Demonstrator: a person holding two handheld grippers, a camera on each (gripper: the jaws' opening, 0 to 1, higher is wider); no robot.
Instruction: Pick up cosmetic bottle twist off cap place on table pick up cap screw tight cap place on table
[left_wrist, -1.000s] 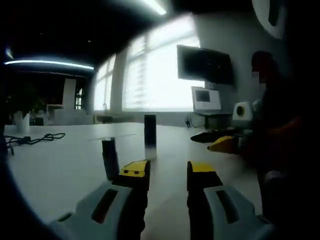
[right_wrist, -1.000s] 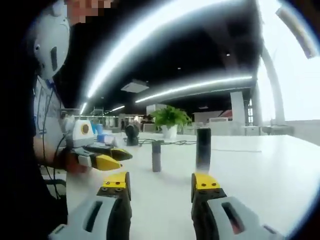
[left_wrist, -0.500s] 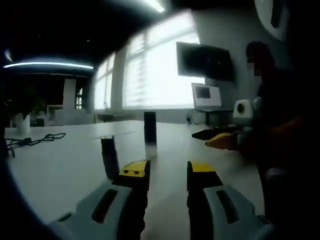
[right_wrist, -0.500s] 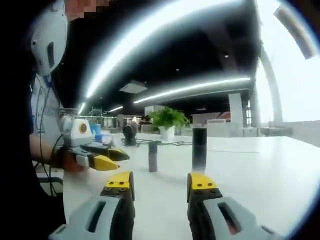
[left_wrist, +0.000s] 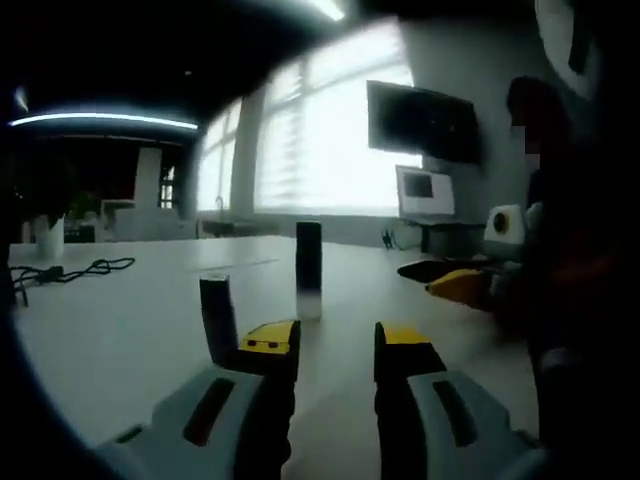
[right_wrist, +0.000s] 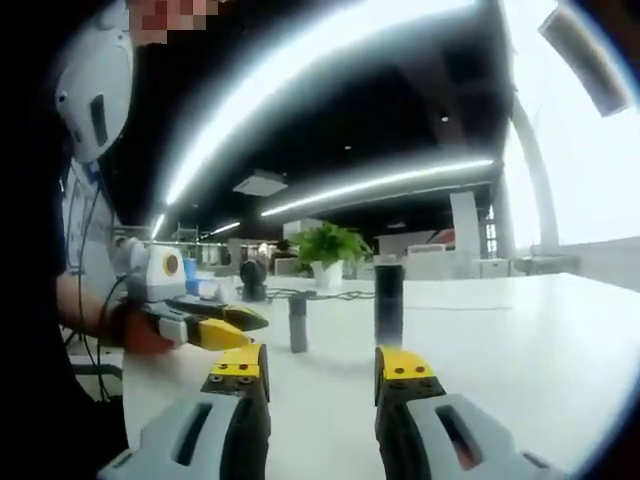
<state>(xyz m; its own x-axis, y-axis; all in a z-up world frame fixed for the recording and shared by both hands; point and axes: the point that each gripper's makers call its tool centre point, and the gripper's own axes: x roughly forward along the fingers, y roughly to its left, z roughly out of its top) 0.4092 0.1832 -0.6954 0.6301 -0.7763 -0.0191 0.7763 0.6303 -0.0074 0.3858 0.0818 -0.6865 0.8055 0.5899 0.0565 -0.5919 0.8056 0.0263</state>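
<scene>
- The bottle (left_wrist: 308, 270) stands upright on the white table (left_wrist: 120, 330), a tall dark cylinder beyond the left gripper (left_wrist: 335, 345).
- The cap (left_wrist: 217, 320), a shorter dark cylinder, stands upright on the table, apart from the bottle and nearer the camera, just beside the left gripper's left jaw in the left gripper view.
- The left gripper's jaws stand apart with a moderate gap and nothing between them.
- In the right gripper view the bottle (right_wrist: 388, 305) and cap (right_wrist: 297, 322) stand side by side, well apart, with the cap to the left.
- The right gripper (right_wrist: 320, 365) hangs short of both, its jaws parted wide and empty.
- The left gripper (right_wrist: 235, 325) also comes into the right gripper view from the left, yellow-tipped, held in a person's hand (right_wrist: 125, 330).
- A potted plant (right_wrist: 325, 250) and a cable (right_wrist: 320, 293) sit far back on the table.
- A dark screen (left_wrist: 425, 120) hangs beside bright windows (left_wrist: 320, 140).
</scene>
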